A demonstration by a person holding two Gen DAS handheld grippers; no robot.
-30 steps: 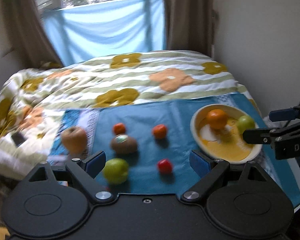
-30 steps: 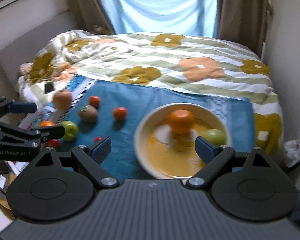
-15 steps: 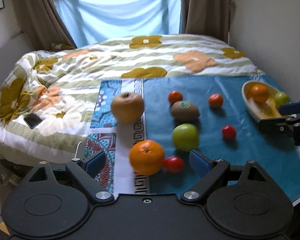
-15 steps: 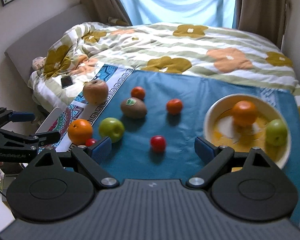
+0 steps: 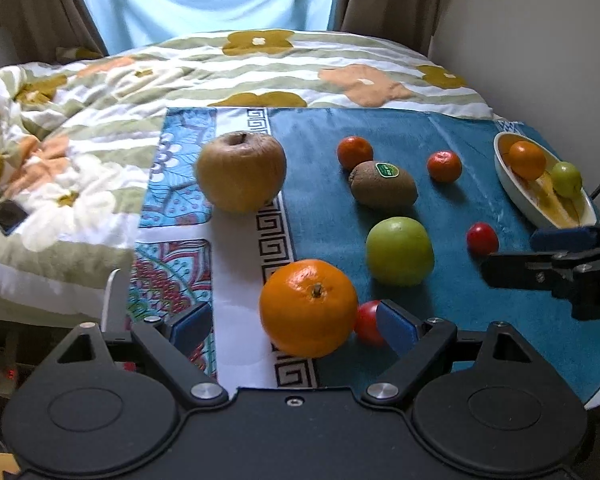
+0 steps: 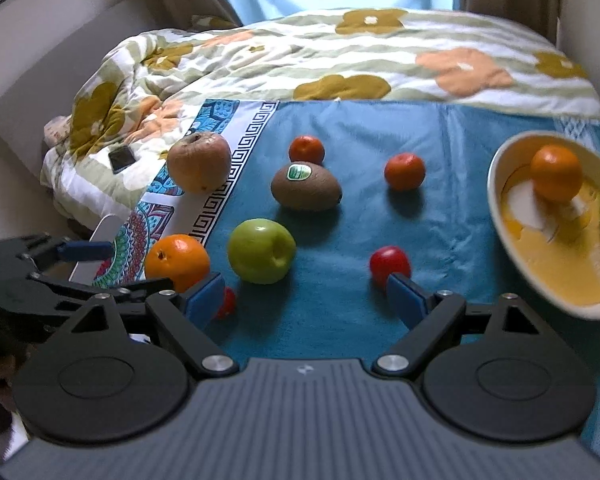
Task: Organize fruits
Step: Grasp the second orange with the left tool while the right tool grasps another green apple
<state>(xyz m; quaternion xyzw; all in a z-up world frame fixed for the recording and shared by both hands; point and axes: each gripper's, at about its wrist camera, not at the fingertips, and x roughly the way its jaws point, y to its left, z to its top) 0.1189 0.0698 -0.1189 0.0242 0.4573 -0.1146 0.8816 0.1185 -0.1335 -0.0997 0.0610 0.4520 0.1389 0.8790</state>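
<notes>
The left gripper is low at the near edge of the cloth, jaws wide open and empty, and the big orange sits just ahead, between the two blue pads. I judge the step in hand is the reach for this orange, to carry it to the bowl at the far right. For the next move the jaws must go forward around the orange and then close; the fruit is round and smooth, so a grip across its middle seems best to me.

A small red fruit lies close against the orange on its right side and just beside the right pad. It stands in the way a little: the pad may push it or catch it together with the orange.

The right gripper hangs over the cloth nearer the middle, also wide open and holding nothing. Another small red fruit is just beyond its right pad.

A little further lies the green apple, then the kiwi with a sticker, and the brown apple on the patterned border at the left. Two small tangerines lie behind the kiwi, apart from each other. The bowl already holds an orange fruit and a small green fruit, so much of the sorting is not yet done. Behind all is the bed with its flowered quilt, and a phone on it at the left.
</notes>
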